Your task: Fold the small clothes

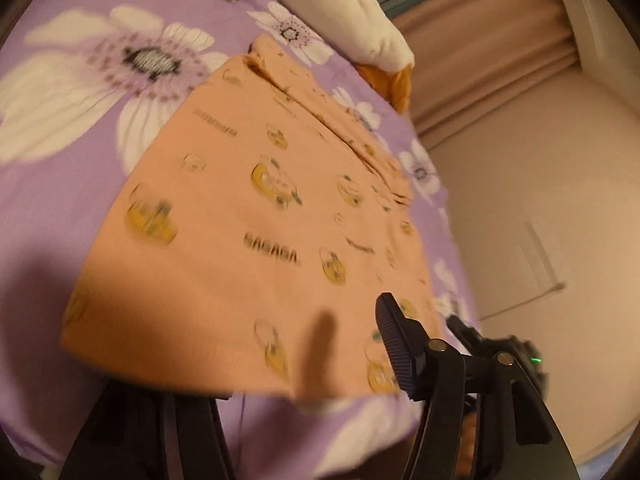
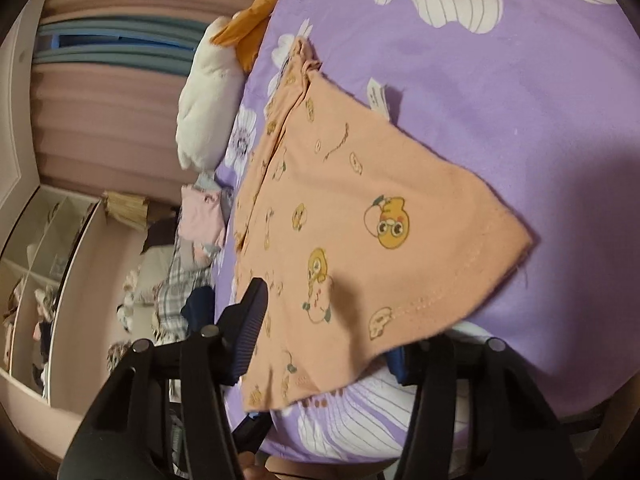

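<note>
Both grippers, left [image 1: 276,364] and right [image 2: 320,344], stood spread over the near hem of the shirt [image 1: 248,208] ahead, flat on the bedsheet [image 1: 60,128]; apparently poised to pinch corners for a fold.

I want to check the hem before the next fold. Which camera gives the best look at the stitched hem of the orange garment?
The right wrist view: the orange garment is sharp there, and its stitched hem runs in plain sight along the near right edge. The left wrist view shows the same garment blurred, the near edge in shadow, with no stitching readable.
</note>
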The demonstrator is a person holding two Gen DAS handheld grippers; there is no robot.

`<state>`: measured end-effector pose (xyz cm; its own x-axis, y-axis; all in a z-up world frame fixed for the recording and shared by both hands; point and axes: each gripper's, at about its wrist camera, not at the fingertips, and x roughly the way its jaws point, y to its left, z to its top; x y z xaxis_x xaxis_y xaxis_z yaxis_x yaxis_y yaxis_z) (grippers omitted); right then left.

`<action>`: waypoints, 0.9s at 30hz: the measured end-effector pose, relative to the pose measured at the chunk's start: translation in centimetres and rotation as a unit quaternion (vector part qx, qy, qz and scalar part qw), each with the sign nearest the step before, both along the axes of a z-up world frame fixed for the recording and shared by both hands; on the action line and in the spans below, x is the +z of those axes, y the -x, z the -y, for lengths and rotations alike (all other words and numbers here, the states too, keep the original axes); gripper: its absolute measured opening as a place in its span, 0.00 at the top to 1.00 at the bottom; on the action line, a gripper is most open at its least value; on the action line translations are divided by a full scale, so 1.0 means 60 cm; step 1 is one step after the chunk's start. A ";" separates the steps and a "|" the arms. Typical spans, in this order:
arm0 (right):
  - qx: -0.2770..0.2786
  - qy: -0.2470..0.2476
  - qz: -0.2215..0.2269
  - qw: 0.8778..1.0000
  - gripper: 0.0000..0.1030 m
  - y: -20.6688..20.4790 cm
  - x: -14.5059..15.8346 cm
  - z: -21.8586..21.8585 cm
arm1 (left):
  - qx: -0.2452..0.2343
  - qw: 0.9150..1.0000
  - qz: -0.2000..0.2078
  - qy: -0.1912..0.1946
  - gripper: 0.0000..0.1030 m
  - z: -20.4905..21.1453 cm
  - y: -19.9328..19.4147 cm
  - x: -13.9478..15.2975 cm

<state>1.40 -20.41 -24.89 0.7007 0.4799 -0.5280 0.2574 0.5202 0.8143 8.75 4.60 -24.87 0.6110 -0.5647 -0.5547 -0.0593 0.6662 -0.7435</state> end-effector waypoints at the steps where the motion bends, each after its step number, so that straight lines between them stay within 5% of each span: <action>1: 0.000 0.021 -0.001 1.000 0.50 -0.001 0.003 -0.007 | 0.003 1.000 0.000 -0.006 0.41 0.003 -0.006 -0.001; 4: 0.012 0.093 0.001 0.996 0.64 -0.010 0.004 -0.029 | 0.022 1.000 -0.004 -0.014 0.61 -0.004 -0.015 -0.017; 6: 0.003 0.132 -0.003 0.991 0.95 -0.010 -0.007 -0.028 | 0.049 0.998 -0.017 -0.024 0.92 -0.021 -0.009 -0.038; 9: -0.004 0.077 0.015 0.997 1.00 -0.003 -0.034 0.000 | 0.041 0.998 -0.012 0.041 0.92 -0.047 -0.003 -0.057; 12: -0.001 0.071 0.016 0.997 1.00 -0.004 -0.036 0.007 | 0.047 0.999 -0.008 0.020 0.92 -0.039 0.001 -0.053; 15: 0.002 0.154 0.035 0.987 1.00 0.000 -0.021 -0.021 | 0.047 0.997 0.034 -0.054 0.92 -0.012 0.012 -0.040; 18: 0.010 0.221 0.049 0.974 1.00 0.001 -0.013 -0.043 | 0.054 0.995 0.039 -0.073 0.92 -0.007 0.018 -0.037; 23: 0.013 0.179 0.046 0.983 1.00 -0.004 -0.023 -0.015 | 0.060 0.996 0.034 -0.057 0.92 -0.015 0.017 -0.041; 27: 0.017 0.195 0.048 0.979 1.00 -0.002 -0.020 -0.023 | 0.065 0.994 0.040 -0.080 0.92 -0.007 0.023 -0.036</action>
